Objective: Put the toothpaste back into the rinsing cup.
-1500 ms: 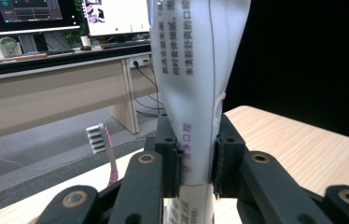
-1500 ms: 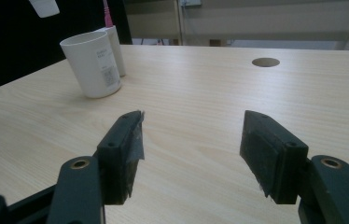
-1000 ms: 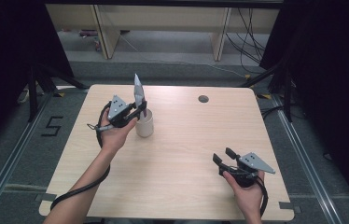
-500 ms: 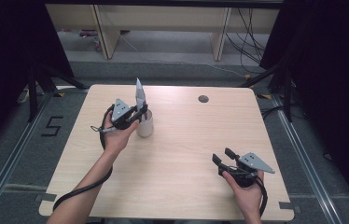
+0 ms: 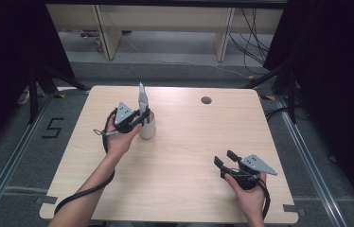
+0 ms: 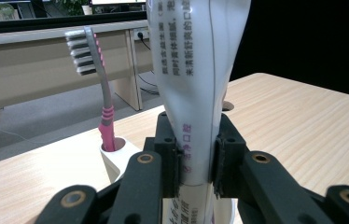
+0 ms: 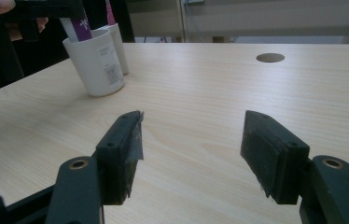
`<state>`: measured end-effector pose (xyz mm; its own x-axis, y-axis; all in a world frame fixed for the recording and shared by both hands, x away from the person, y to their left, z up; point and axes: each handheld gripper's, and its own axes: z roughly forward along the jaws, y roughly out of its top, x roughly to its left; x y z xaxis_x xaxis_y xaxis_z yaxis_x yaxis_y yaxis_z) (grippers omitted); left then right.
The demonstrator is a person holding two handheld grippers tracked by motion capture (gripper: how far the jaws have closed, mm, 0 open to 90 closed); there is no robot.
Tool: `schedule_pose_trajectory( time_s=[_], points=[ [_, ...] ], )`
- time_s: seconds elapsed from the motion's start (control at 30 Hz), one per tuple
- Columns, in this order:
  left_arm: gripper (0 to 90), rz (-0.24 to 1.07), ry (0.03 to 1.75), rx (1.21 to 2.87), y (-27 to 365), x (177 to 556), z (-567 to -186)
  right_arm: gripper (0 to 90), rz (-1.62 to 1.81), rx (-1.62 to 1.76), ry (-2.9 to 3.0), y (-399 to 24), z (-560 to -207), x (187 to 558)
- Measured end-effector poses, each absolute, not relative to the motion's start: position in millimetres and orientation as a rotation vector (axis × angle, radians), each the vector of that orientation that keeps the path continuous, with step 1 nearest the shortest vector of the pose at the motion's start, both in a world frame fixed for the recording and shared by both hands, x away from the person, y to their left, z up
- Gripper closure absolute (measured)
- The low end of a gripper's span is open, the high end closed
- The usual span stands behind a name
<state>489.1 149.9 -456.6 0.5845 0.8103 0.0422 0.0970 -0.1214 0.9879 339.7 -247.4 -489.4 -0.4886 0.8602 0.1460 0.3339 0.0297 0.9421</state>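
Note:
A white toothpaste tube [image 5: 142, 97] with purple print stands upright, its lower end inside a white cup [image 5: 147, 127] at the table's back left. My left gripper [image 5: 139, 118] is shut on the tube just above the cup's rim. In the left gripper view the two pads pinch the tube [image 6: 196, 70] at its narrow part, with my left gripper [image 6: 196, 161] level behind it. A pink and grey toothbrush [image 6: 99, 79] stands in a small white holder [image 6: 116, 161] beside the cup. My right gripper [image 5: 225, 158] rests open near the front right, nothing between its jaws [image 7: 191, 144].
A round cable hole [image 5: 206, 100] sits in the wooden tabletop [image 5: 189, 142] near the back edge. The right gripper view shows the cup [image 7: 97, 63] far off to its left, with bare wood between. Desk legs and cables stand on the floor beyond the table.
My left gripper has sunk a little with the tube, bringing the tube's lower end deeper into the cup. The right gripper has not moved.

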Motion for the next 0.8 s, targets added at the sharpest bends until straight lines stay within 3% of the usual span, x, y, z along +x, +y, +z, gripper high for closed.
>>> schedule_pose_trajectory(
  time_s=[0.8],
  points=[
    [74.9, 0.711, 0.818, 1.644, 151.0, 493.3, -468.2, 38.5, 1.514, 1.225, 1.837, -244.2, -492.3, 340.3]
  ],
)
